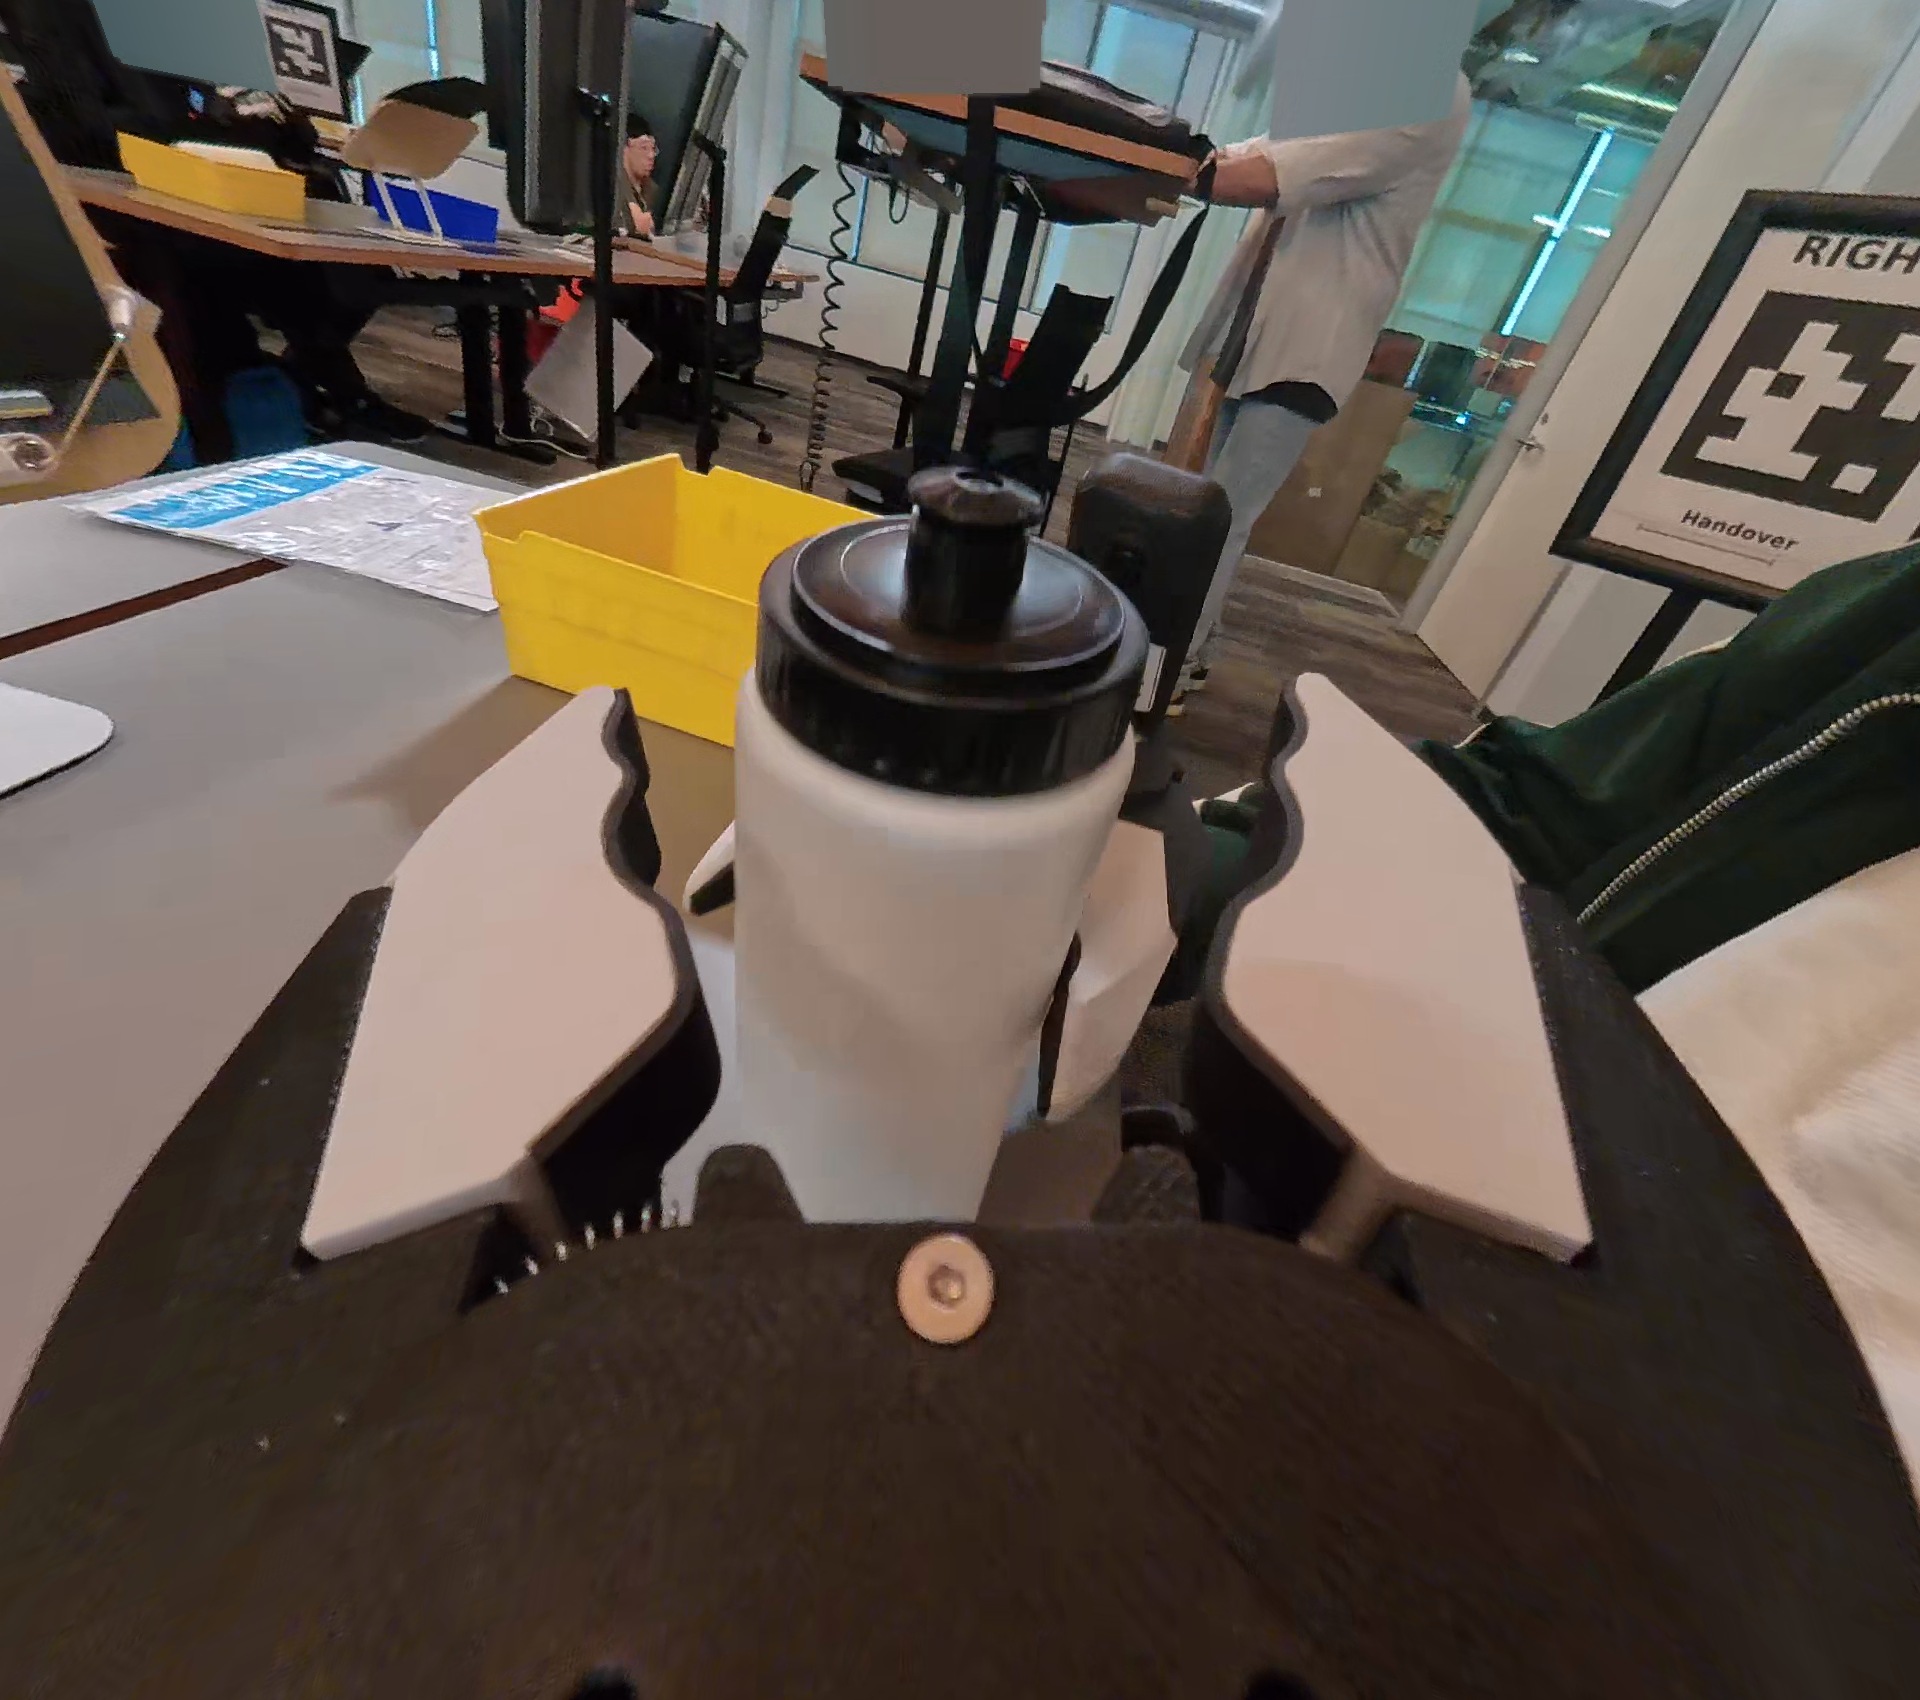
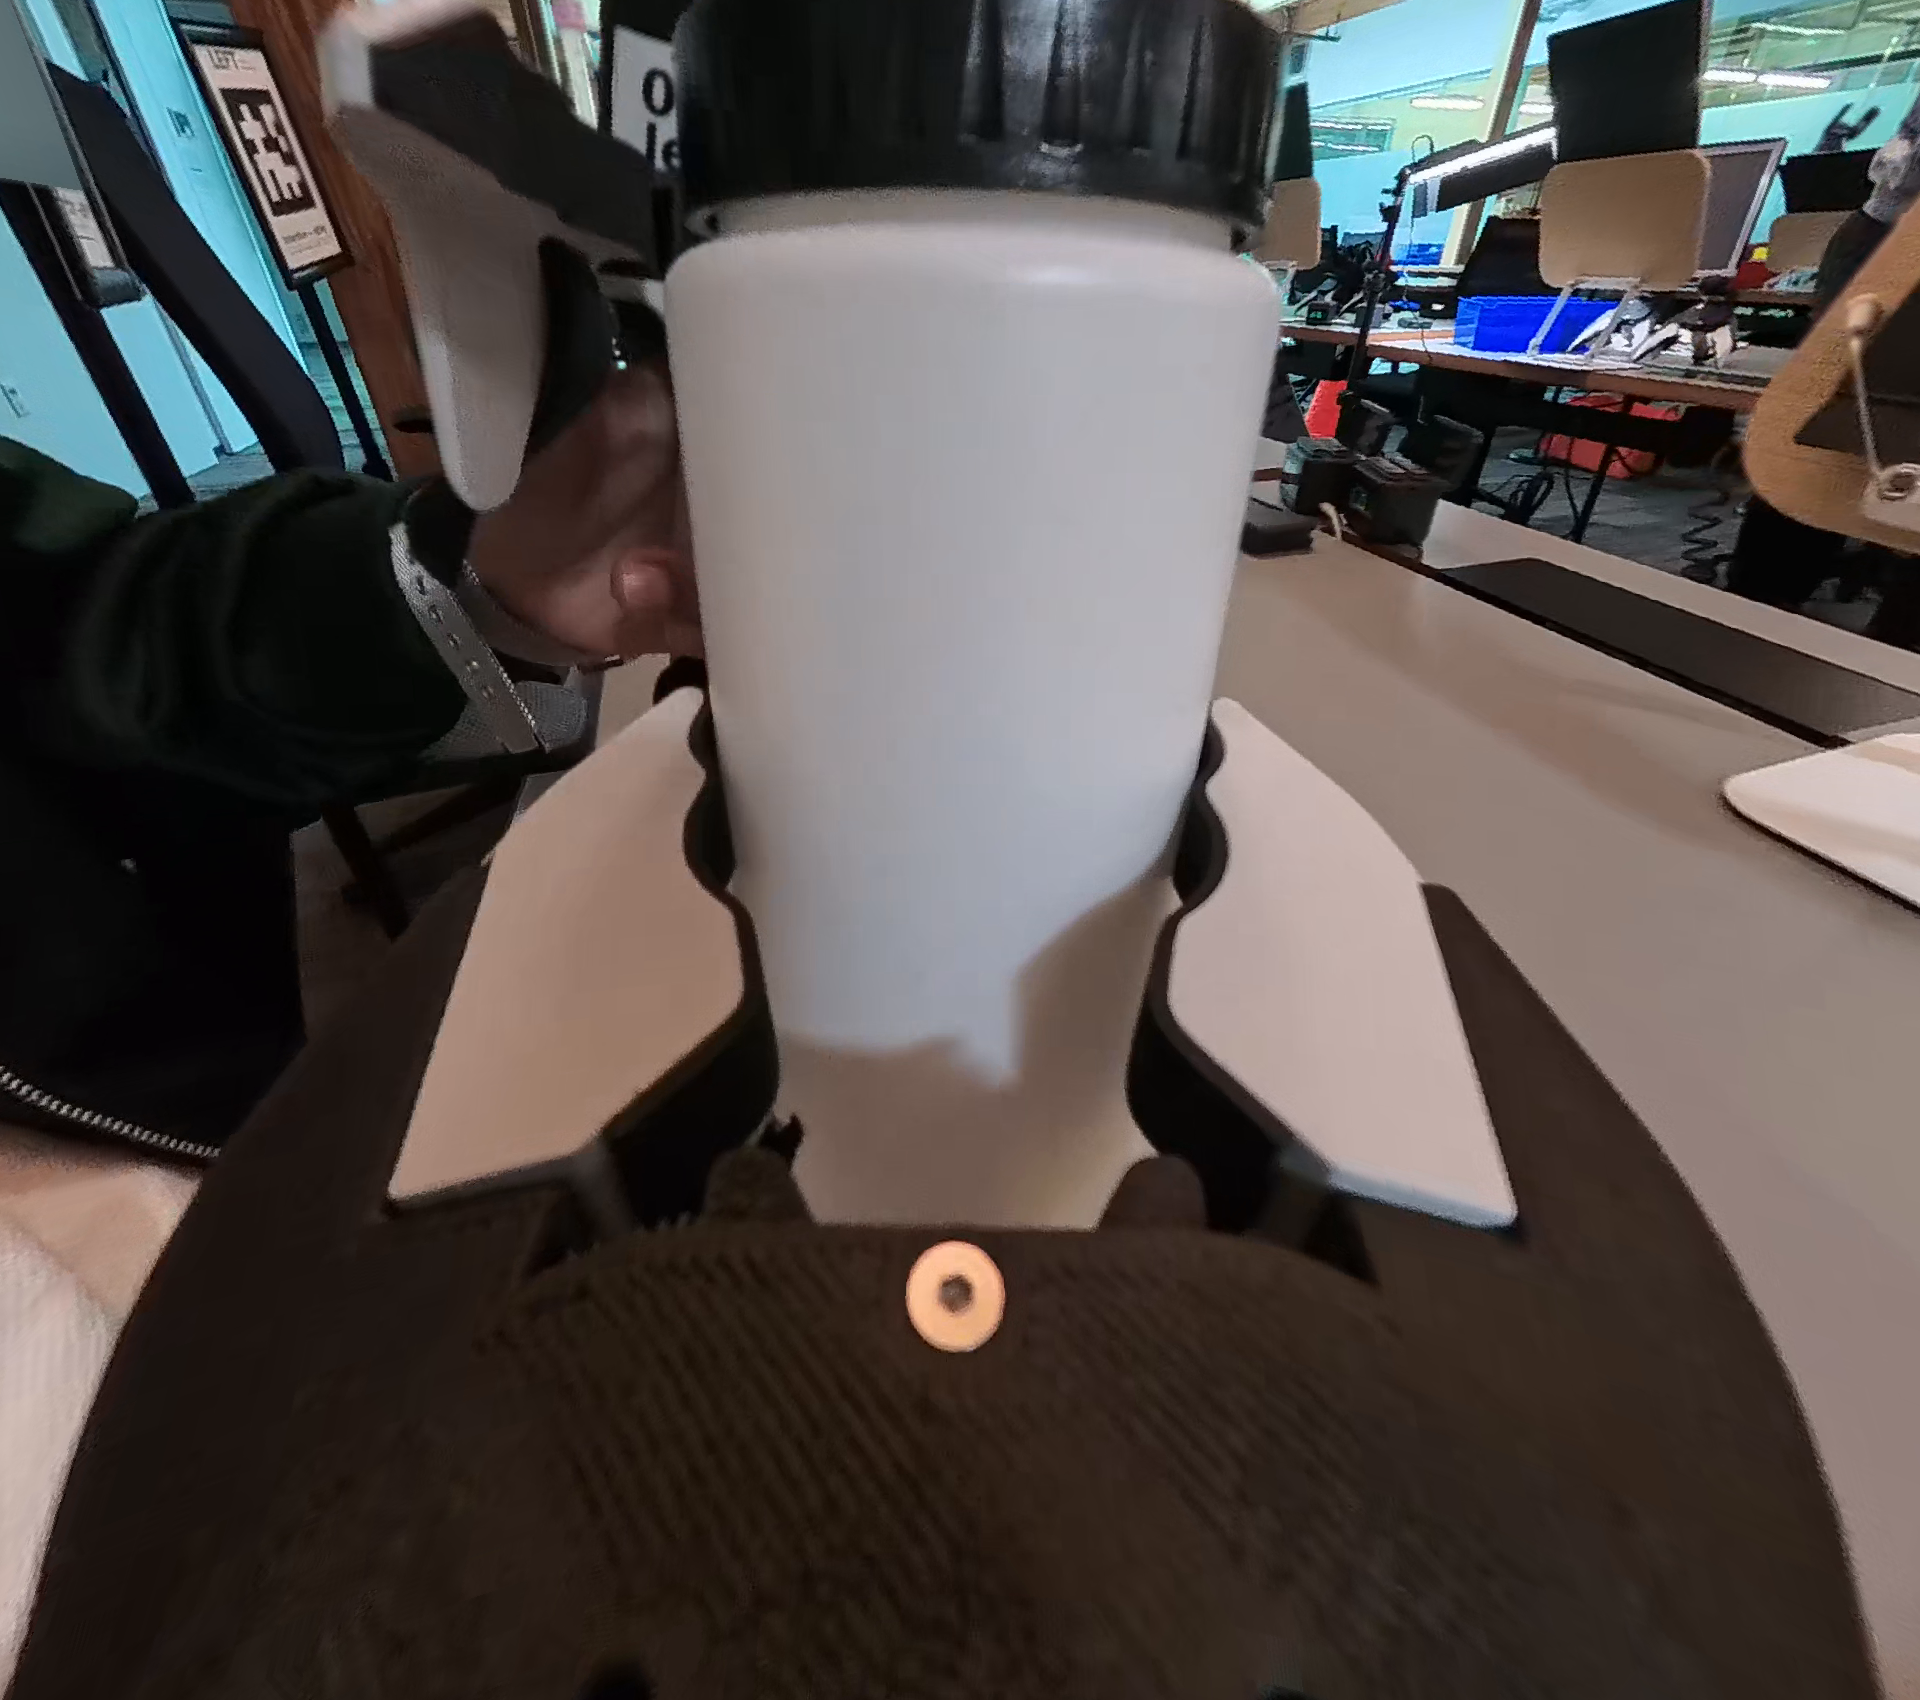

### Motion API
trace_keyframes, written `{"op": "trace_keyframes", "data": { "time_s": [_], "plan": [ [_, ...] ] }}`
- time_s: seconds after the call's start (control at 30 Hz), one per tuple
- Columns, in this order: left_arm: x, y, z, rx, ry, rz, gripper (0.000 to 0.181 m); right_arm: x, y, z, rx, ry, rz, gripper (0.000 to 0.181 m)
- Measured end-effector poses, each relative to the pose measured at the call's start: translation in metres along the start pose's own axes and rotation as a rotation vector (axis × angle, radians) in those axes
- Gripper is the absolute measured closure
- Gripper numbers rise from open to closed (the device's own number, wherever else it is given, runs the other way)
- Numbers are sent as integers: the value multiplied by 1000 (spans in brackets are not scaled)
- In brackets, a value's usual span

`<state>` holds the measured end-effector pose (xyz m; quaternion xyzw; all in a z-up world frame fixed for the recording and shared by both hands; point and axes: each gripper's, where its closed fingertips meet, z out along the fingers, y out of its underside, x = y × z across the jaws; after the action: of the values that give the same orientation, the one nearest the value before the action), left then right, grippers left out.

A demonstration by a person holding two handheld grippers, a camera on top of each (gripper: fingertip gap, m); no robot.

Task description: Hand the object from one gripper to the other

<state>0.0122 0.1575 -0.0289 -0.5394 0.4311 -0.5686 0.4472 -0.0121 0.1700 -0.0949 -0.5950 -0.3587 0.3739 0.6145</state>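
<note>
A: White pads, black frame. Right gripper [image 2: 956, 829]: pinching the bottle [image 2: 966, 570] low on its body, both fingers touching it. Left gripper [image 1: 951, 809]: fingers spread wide, well apart from the bottle on both sides, holding nothing.

B: Bottle location?

A: Upright between the two grippers, off the table [image 1: 260, 715], carried by the right gripper alone. A yellow bin [image 1: 613, 601] sits behind it on the table.

B: Hazards?

A: Item one: the grip is low and the cap [image 2: 977, 81] end is heavy-looking, so the bottle could tip if the right fingers loosen. Item two: if the right one lets go before the left closes, it drops. Item three: both grippers crowd the same stretch of body, so fingers may collide.

B: Condition of article?

A: Plain white plastic body, smooth, round, slightly tapering downward. Black ribbed screw cap with a pull spout [image 1: 971, 554]. Contents cannot be seen.
</note>
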Motion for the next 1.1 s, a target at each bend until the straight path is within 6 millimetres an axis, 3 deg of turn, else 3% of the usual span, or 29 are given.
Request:
{"op": "trace_keyframes", "data": {
  "time_s": [0.17, 0.33, 0.5, 0.67, 0.77, 1.1],
  "plan": [
    [6, 4, 7, -27, -21, 30, 71, -13, 5, 7, -27, -26, -39, 95],
    [10, 8, 7, -61, -39, 110, 94, -18, 6, 9, -23, -28, -59, 95],
    [12, 7, 7, -88, -57, 161, 95, -20, 2, 9, 18, -34, -72, 96],
    [6, 3, 2, -87, -86, 160, 95, -16, 0, 9, 51, -21, -63, 79],
    [0, -6, -8, -91, -111, 163, 95, -13, 8, 11, 27, -29, -45, 68],
    [-10, -63, -58, 47, -202, 198, 96, -9, 20, 14, -27, -27, -54, 69]
  ]
}}
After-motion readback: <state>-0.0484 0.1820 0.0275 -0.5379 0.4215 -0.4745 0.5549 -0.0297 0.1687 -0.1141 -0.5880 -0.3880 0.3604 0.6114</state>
